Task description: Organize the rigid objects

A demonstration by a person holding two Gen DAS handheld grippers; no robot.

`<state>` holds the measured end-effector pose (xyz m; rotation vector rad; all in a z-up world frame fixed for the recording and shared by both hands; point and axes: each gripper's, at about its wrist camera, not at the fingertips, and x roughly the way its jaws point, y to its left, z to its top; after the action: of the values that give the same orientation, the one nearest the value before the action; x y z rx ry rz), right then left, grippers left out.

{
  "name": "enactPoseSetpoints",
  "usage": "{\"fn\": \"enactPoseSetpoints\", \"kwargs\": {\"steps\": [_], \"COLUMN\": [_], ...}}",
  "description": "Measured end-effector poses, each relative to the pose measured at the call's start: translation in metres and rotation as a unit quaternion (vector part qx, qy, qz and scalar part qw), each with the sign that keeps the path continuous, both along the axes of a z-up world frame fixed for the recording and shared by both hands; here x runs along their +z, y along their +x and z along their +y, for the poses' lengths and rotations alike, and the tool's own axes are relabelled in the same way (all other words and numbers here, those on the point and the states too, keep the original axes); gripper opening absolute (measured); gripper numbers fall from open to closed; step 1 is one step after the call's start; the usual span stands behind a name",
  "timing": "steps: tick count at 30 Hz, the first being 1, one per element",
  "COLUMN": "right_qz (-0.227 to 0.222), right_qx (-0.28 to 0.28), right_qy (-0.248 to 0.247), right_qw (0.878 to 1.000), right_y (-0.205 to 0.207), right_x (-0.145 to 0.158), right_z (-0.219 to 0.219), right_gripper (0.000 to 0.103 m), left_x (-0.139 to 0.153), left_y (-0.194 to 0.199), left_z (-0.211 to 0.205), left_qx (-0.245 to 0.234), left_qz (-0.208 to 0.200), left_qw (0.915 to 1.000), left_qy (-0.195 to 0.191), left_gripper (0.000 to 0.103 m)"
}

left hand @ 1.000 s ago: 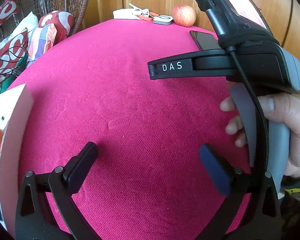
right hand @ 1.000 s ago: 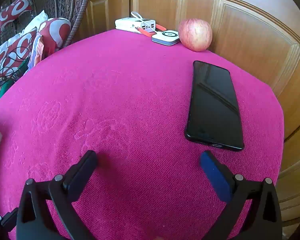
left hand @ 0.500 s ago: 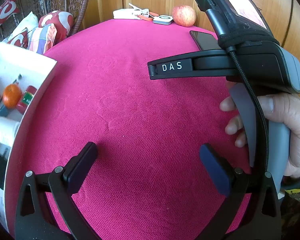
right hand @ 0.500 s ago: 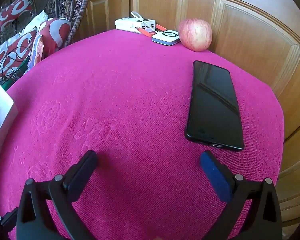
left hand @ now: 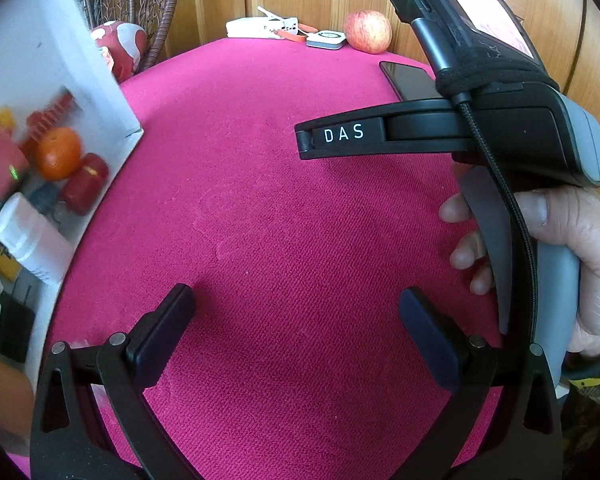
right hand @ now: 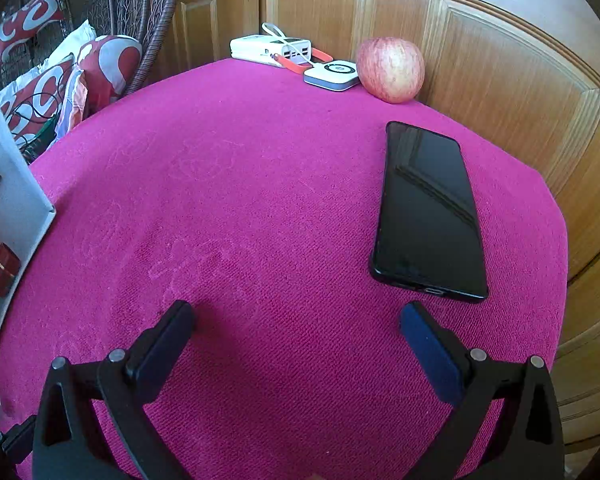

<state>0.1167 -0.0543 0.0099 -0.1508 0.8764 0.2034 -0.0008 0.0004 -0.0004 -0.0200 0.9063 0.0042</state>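
A white box [left hand: 40,72] tilts over the table's left edge, blurred, holding an orange [left hand: 58,154], a red can [left hand: 85,189], a white tube [left hand: 30,238] and other small items. Its corner shows in the right wrist view as the white box [right hand: 18,200]. My left gripper [left hand: 296,322] hovers open over bare pink cloth. My right gripper [right hand: 298,330] is open too, its right finger just short of a black phone [right hand: 428,212]. The right gripper's body [left hand: 480,132] and the hand [left hand: 572,248] holding it fill the left wrist view's right side.
A pink cloth covers the round table [right hand: 260,184]. At its far edge lie a white power bank [right hand: 270,50], a small white charger pad [right hand: 332,74] and a red apple [right hand: 391,69]. Wooden doors [right hand: 500,60] stand behind; a wicker chair with cushions [right hand: 60,76] is left.
The white box has come in from the left and tipped up, showing more of its contents. Both grippers have stayed put and open.
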Motion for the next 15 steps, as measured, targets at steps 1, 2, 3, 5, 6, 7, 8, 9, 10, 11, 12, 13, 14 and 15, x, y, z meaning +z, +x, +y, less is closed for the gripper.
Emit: {"fn": "enactPoseSetpoints", "kwargs": {"steps": [1,2,3,5,6,7,8,9,10,11,12,13,14,15], "right_qz": [0.000,0.000,0.000,0.000,-0.001,0.000,-0.001,-0.001,-0.001,-0.001,0.000,0.000,0.000,0.000], "right_qx": [0.000,0.000,0.000,0.000,0.000,0.000,0.000,0.000,0.000,0.000,0.000,0.000,0.000,0.000], "right_qy": [0.000,0.000,0.000,0.000,0.000,0.000,0.000,0.000,0.000,0.000,0.000,0.000,0.000,0.000], "right_qw": [1.000,1.000,1.000,1.000,1.000,1.000,1.000,1.000,1.000,1.000,1.000,1.000,1.000,1.000], "right_y": [0.0001,0.0010,0.0011,0.0014,0.0006,0.0003,0.0003,0.0003,0.0000,-0.0001,0.0000,0.0001,0.0000,0.0004], "right_x": [-0.0002,0.0007,0.0006,0.0004,-0.0003,-0.0004,-0.0002,-0.0003,-0.0002,-0.0002,-0.0002,0.0000,0.0001,0.0002], "right_z": [0.0001,-0.0007,-0.0009,-0.0007,-0.0004,-0.0006,-0.0006,-0.0005,-0.0013,-0.0015,-0.0014,-0.0010,-0.0012,-0.0007], "right_gripper": [0.103,0.103,0.103,0.103,0.103,0.103,0.103,0.103,0.103,0.103,0.103,0.103,0.103,0.103], "left_x": [0.0000,0.0003,0.0001,0.0003,0.0001,0.0000,0.0001,-0.0003,-0.0004,-0.0005,-0.0006,-0.0008,-0.0011,-0.0013], "left_y": [0.0000,0.0004,0.0002,0.0004,0.0005,0.0007,0.0008,0.0008,0.0010,0.0012,0.0014,0.0015,0.0011,0.0011], "left_z": [0.0000,-0.0003,-0.0009,-0.0011,-0.0012,-0.0013,-0.0014,-0.0017,-0.0022,-0.0025,-0.0026,-0.0027,-0.0024,-0.0025], "left_qx": [0.000,0.000,0.000,0.000,0.000,0.000,0.000,0.000,0.000,0.000,0.000,0.000,0.000,0.000], "left_qz": [0.000,0.000,0.000,0.000,0.000,0.001,0.000,0.000,0.000,0.000,0.000,0.000,0.000,0.000], "left_qw": [1.0000,1.0000,1.0000,1.0000,1.0000,1.0000,1.0000,1.0000,1.0000,1.0000,1.0000,1.0000,1.0000,1.0000], "left_qy": [0.000,0.000,0.000,0.001,0.000,0.001,0.001,0.001,0.001,0.001,0.001,0.001,0.001,0.001], "left_gripper": [0.103,0.103,0.103,0.103,0.103,0.103,0.103,0.103,0.103,0.103,0.103,0.103,0.103,0.103]}}
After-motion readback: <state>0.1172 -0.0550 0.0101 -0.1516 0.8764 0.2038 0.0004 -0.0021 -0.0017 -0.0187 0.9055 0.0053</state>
